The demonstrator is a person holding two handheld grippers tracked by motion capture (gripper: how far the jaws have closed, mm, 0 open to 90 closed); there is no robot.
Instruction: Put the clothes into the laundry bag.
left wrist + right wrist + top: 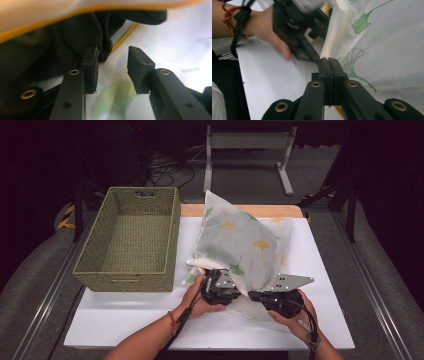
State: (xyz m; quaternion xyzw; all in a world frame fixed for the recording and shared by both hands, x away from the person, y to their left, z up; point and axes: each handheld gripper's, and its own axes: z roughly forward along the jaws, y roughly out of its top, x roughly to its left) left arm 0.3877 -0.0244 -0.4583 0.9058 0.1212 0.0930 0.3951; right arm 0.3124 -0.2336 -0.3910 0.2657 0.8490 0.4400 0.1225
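A pillow in a thin white pillowcase [240, 245] printed with green and yellow leaves lies on the white table [125, 317], right of centre. Both grippers meet at its near edge. My left gripper [226, 292] is open, its jaws apart over the leaf-print fabric [112, 100] beside a yellow seam [125, 36]. My right gripper [256, 296] is shut, jaws pressed together [329, 60] on the edge of the pillowcase [382, 50]. In the right gripper view, the left hand [267, 27] and its gripper sit just beyond those jaws.
A woven green basket [131, 240] stands empty on the table's left side, close to the pillow. A wooden strip [260, 210] runs along the far table edge, and a metal stand [247, 150] is on the floor behind it. Bare white table lies near the front edge.
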